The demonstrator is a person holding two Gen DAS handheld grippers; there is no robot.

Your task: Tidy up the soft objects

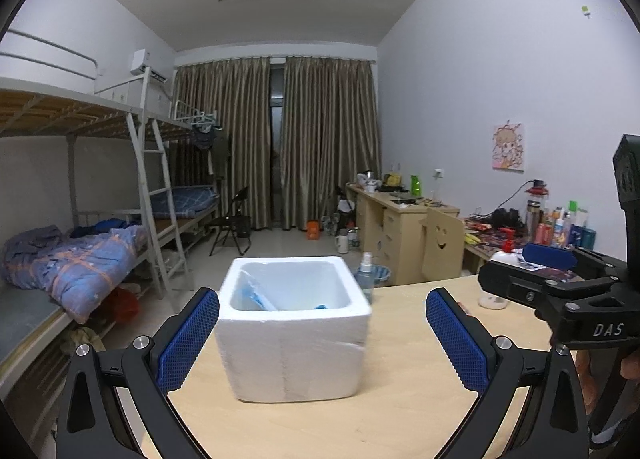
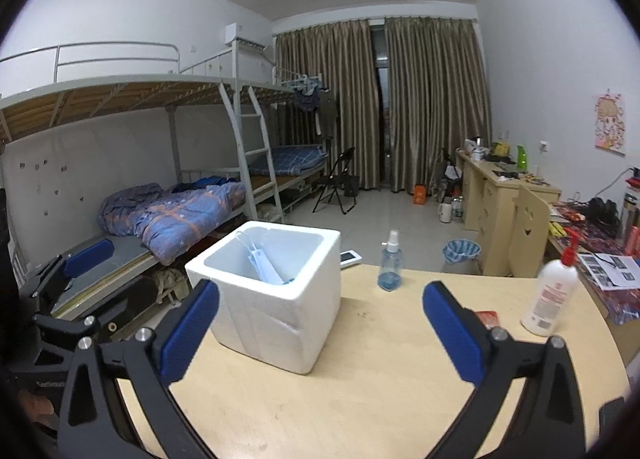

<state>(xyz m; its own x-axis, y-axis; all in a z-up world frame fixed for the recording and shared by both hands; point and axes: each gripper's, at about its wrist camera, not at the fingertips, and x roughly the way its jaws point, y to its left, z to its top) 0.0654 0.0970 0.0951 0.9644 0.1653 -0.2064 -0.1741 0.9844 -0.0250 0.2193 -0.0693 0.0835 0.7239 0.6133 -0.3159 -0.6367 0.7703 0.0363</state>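
Here, in the left wrist view, the left gripper (image 1: pixel 322 333) is held low over the wooden table (image 1: pixel 400 411), its blue fingers (image 1: pixel 188 339) spread wide and empty, the foam box (image 1: pixel 294 343) framed between them but untouched. At the right edge of that frame the right gripper (image 1: pixel 532 271) is seen side-on, partly cut off; a hand (image 1: pixel 628 363) on its grip is only glimpsed.

In the right wrist view, the left gripper (image 2: pixel 76 271) is seen at the far left, dark and partly cropped. The right gripper (image 2: pixel 320 325) is held level above the table (image 2: pixel 360 399), jaws spread to their widest with nothing between the pads; the foam box (image 2: pixel 268 299) stands just behind its left finger (image 2: pixel 190 331).

Inside the box, pale blue soft items (image 2: pixel 266 267), seemingly face masks, are leaned against the inner wall; their exact number cannot be told. A spray bottle (image 2: pixel 390 261) is stood right of the box, a white pump bottle (image 2: pixel 554 291) farther right near the table edge, and a small red packet (image 2: pixel 486 317) is half hidden behind the right finger. A phone-like object (image 2: pixel 350 257) is partly masked behind the box.
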